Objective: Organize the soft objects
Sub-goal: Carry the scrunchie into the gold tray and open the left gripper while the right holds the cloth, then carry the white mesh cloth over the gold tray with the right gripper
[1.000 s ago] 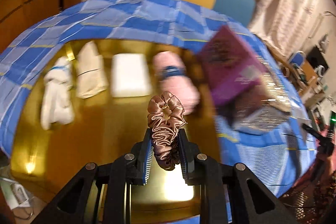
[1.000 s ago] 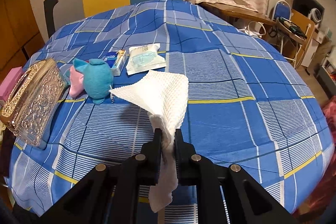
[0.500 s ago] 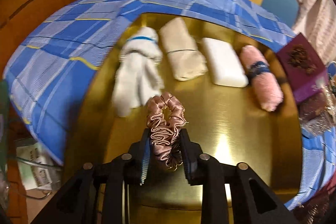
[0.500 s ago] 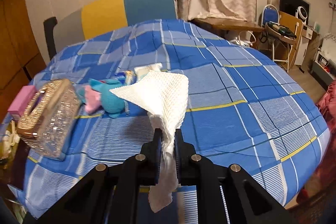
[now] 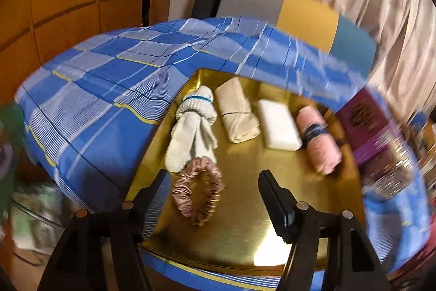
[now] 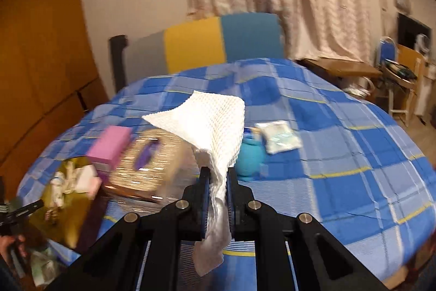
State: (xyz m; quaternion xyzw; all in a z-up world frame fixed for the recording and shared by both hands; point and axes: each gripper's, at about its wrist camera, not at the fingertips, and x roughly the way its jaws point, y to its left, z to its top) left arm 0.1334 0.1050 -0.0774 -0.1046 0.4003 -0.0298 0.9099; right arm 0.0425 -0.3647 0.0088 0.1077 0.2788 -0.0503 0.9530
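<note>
Between the wide-spread fingers of the left hand-held gripper [image 5: 214, 195] a pink scrunchie [image 5: 198, 191] lies flat on the gold tray [image 5: 308, 198], touching neither finger. Just beyond it sit a white sock bundle [image 5: 193, 127], a beige roll [image 5: 237, 111], a white pad [image 5: 278, 124] and a pink roll [image 5: 318, 143] in a row.

Ahead of the right hand-held gripper [image 6: 218, 179], its fingers pinch a white waffle cloth [image 6: 209, 124] above the blue checked tabletop [image 6: 340, 154]; a teal plush toy [image 6: 249, 154] lies just beyond.
</note>
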